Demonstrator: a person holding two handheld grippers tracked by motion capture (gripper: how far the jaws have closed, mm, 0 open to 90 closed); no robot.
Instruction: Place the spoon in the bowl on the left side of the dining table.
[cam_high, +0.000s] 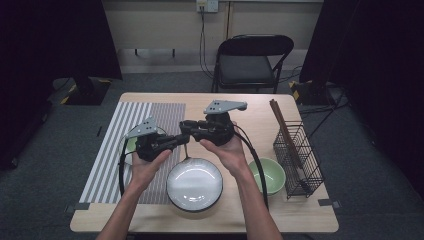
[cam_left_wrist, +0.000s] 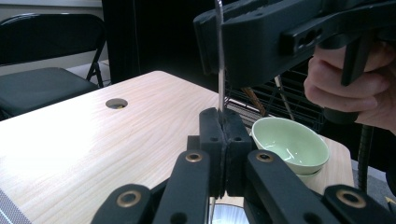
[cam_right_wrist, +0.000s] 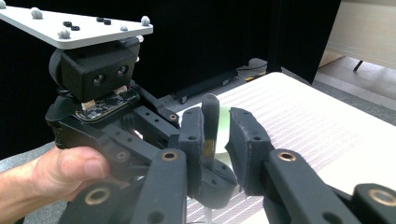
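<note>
A thin metal utensil handle (cam_left_wrist: 219, 70) stands upright above the table, and what kind of utensil it is I cannot tell. My left gripper (cam_left_wrist: 224, 116) is shut on it, pads pressed flat against the strip. In the high view both grippers meet over the far rim of the white plate (cam_high: 194, 185), the left gripper (cam_high: 181, 139) pointing right and the right gripper (cam_high: 186, 128) pointing left. In the right gripper view the handle's rounded top (cam_right_wrist: 210, 114) sits between my right gripper's (cam_right_wrist: 218, 135) jaws, close to one pad with a clear gap to the other. The right gripper is open.
A pale green bowl (cam_high: 270, 175) sits right of the plate, with a black wire basket (cam_high: 300, 160) holding chopsticks (cam_high: 282, 125) beyond it. A striped placemat (cam_high: 115, 150) covers the table's left part, with a small green dish (cam_high: 131, 145) on it. A folding chair (cam_high: 250, 60) stands behind the table.
</note>
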